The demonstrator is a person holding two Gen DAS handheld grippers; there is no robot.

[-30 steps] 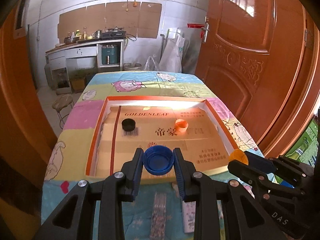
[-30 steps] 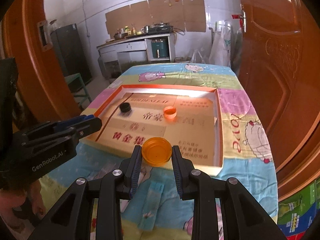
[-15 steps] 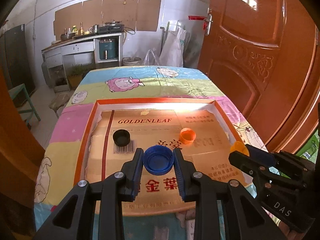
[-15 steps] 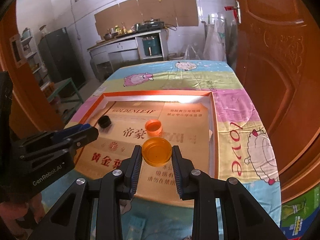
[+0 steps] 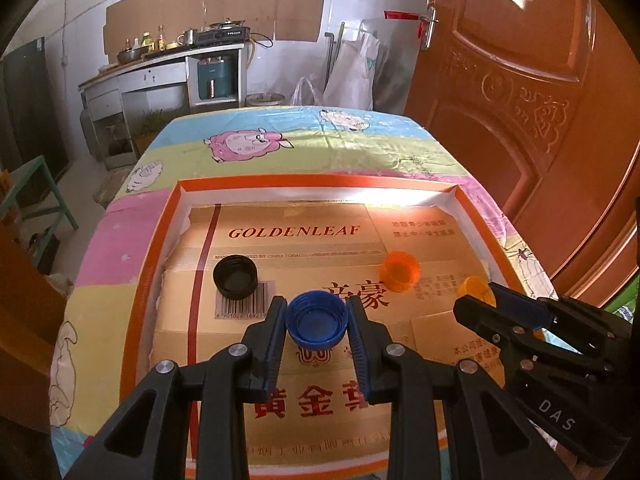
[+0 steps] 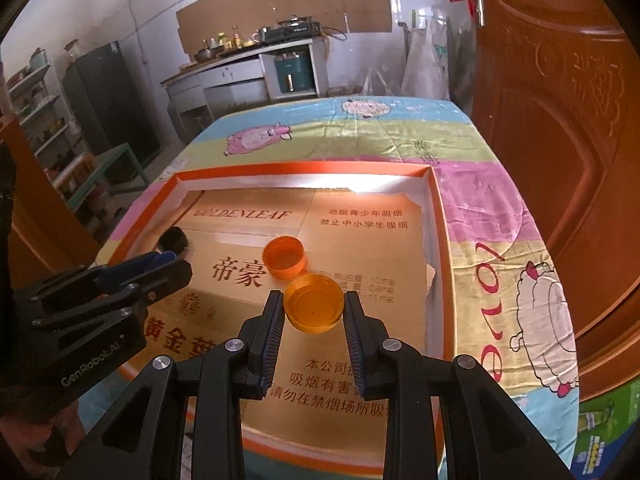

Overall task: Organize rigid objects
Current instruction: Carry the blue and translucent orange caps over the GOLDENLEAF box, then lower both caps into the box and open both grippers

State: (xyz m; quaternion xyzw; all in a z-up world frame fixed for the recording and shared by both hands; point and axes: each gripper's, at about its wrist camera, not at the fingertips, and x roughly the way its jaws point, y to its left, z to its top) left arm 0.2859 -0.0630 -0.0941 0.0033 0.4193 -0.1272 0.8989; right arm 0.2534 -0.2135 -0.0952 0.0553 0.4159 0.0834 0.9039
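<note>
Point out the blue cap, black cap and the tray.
blue cap (image 5: 316, 322), left wrist view, its hollow inside
black cap (image 5: 235, 274), left wrist view, its open inside
tray (image 5: 316, 181), left wrist view, far orange rim

Daylight from high windows; strong glare on the tray's far wall (image 5: 316, 196); edges bend and darken.

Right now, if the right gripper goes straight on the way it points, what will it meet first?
Probably the box floor, near the orange cap lying there. The right gripper points down into the box, jaws shut on the amber cap. Depth is unclear, so that cap might come first.
</note>
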